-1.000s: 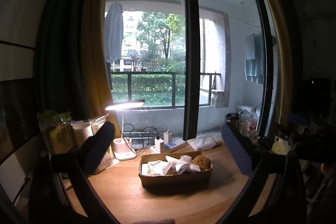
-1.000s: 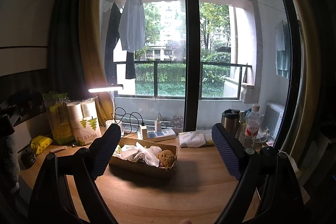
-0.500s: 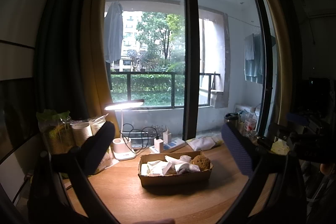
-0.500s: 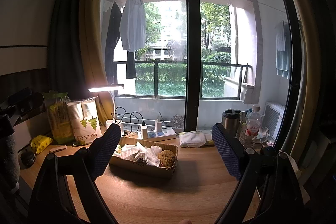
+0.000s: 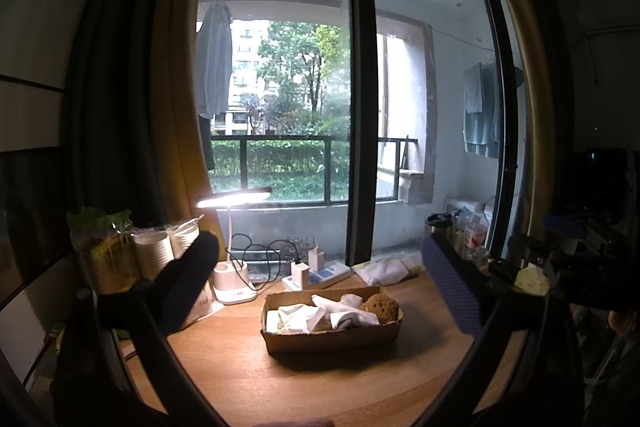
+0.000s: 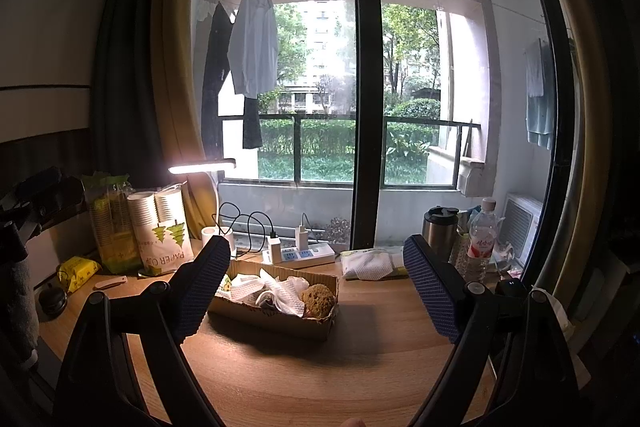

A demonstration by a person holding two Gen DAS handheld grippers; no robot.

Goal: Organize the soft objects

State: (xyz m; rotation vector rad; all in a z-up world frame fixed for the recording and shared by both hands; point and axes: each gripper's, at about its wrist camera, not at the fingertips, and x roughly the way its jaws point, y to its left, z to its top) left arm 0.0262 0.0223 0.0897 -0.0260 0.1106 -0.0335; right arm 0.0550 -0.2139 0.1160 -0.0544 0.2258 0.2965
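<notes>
Both your left gripper and right gripper stand wide apart, holding nothing, short of the cardboard tray mid-table. Its crumpled white cloths overlap the brown sponge at the right end; pinch carelessly and you may drag several out, or shove the light tray.

Both cameras sit low above the near edge of the table, looking almost level across it toward the window. The left wrist view stands further left, so the box lies centre-right between its fingers. The right wrist view sees the box left of centre. Both share the box, the lamp and the far edge.
</notes>
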